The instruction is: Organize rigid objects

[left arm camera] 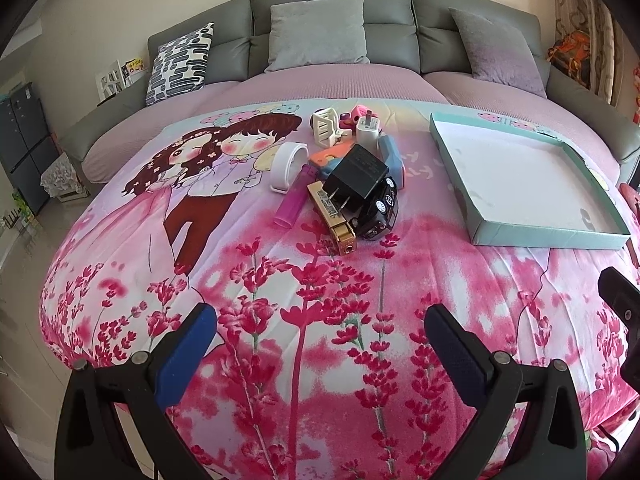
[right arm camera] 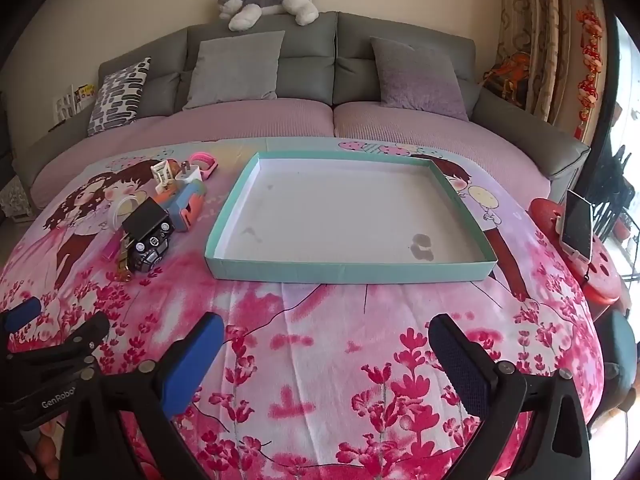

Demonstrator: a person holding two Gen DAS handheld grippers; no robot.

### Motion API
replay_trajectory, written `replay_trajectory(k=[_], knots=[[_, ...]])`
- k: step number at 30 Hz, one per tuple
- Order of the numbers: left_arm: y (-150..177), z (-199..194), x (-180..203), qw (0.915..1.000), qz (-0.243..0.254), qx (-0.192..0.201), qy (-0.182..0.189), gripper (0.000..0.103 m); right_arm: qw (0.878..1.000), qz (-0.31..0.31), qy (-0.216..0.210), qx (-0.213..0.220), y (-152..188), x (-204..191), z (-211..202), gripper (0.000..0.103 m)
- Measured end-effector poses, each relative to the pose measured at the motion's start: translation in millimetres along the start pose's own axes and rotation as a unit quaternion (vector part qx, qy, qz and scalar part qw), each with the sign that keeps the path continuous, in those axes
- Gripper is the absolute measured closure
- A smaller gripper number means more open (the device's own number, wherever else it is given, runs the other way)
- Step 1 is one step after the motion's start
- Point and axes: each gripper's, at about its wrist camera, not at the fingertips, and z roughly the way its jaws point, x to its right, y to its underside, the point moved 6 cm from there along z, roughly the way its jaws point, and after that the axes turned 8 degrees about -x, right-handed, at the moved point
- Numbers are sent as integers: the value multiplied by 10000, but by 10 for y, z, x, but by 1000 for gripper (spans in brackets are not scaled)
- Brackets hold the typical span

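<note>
A heap of small hard objects lies on the pink flowered blanket: a black plug adapter on top, a black toy car, a gold lighter, a purple lighter, a white ring and a white charger. To the right sits a shallow teal tray with a white floor and nothing in it. My left gripper hangs open in front of the heap, holding nothing. My right gripper is open before the teal tray. The heap lies to its left.
A grey sofa with cushions stands behind the blanket, a plush dog on its back. A red stool with a phone on a stand is at the right. The left gripper's finger shows at the right view's left edge.
</note>
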Motion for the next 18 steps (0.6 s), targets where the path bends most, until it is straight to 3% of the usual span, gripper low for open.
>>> replay_trajectory(k=[18], knots=[[10,-9,-37,10000,-82,1,5,0,10000,-28,-9,-42,9,-103,22,0]])
